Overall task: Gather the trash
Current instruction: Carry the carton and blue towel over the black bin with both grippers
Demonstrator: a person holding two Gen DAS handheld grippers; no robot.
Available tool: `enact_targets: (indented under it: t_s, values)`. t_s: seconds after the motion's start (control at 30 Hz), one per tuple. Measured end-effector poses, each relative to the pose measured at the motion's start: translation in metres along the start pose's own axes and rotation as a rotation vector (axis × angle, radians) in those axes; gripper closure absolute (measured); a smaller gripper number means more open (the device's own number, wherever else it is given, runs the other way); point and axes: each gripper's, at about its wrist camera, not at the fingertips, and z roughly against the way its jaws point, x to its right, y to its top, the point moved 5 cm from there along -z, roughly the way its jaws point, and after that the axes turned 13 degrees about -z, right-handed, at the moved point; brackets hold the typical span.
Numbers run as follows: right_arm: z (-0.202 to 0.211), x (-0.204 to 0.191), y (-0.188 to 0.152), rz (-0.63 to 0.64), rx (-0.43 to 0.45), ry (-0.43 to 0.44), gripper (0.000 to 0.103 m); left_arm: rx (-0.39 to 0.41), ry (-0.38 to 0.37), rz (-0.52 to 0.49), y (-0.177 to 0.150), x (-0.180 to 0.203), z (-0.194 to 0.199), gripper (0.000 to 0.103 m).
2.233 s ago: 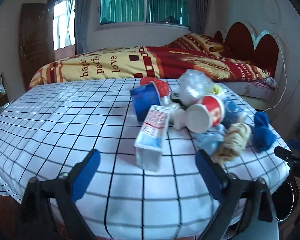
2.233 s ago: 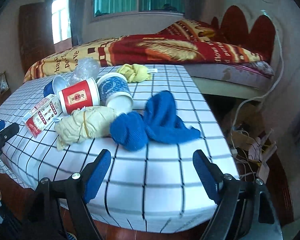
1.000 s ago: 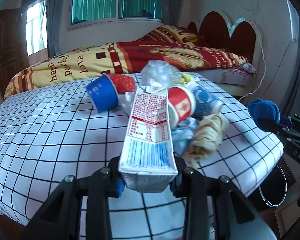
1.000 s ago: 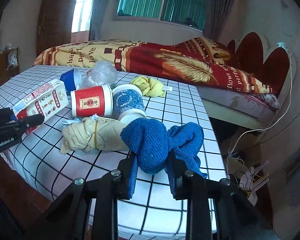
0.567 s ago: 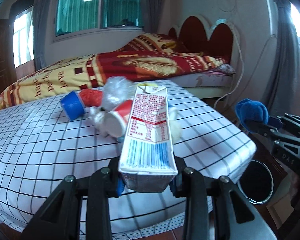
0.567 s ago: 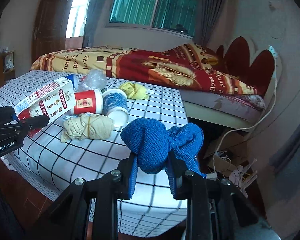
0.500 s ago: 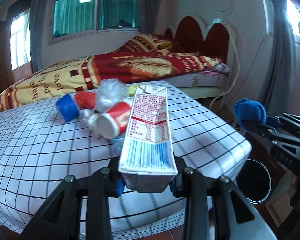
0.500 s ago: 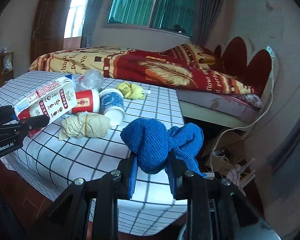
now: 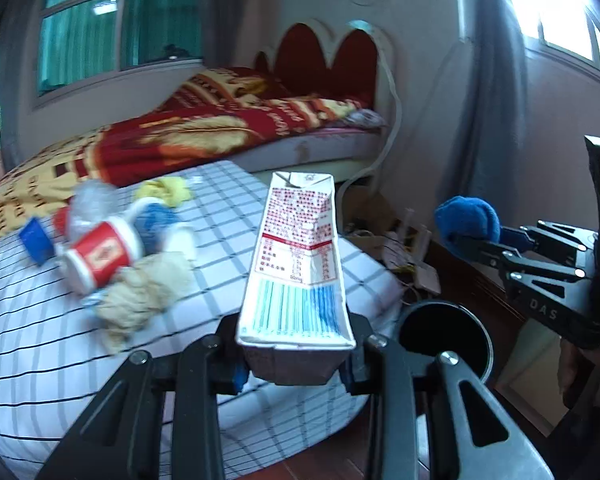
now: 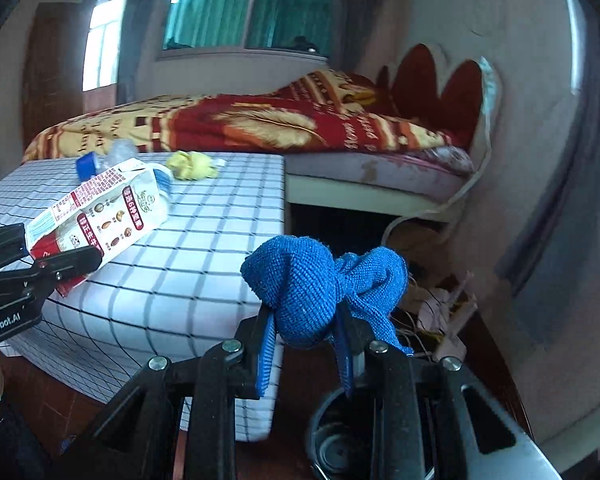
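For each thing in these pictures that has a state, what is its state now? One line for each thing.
Left tongs: shut on the carton.
Right tongs: shut on the blue cloth.
Carton: held off the table, top pointing away.
Blue cloth: bunched, held above the bin.
Bin: open, on the floor beside the table.
Red cup: lying on its side on the table.
Beige cloth: bundled, on the table.

left gripper [image 9: 294,364] | clamps milk carton [image 9: 296,268] | near bin [image 9: 444,334]
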Motion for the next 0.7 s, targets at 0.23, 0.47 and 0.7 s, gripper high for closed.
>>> enact_targets:
  t_s: [0.23,0.47,0.7]
  values:
    - [0.005,0.052,-0.022,-0.064,-0.035,-0.047,0.075,0.000,-0.112,-0.062,0.011,0.055,-0.014,0.068]
    - [0.012,0.117,-0.051,-0.139,-0.072,-0.101,0.075,-0.021,-0.219,-0.102,0.014,0.114,-0.033,0.068]
    - [0.004,0.158,-0.090,-0.199,-0.146,-0.081,0.075,-0.089,-0.310,-0.148,-0.002,0.174,-0.062,0.068]
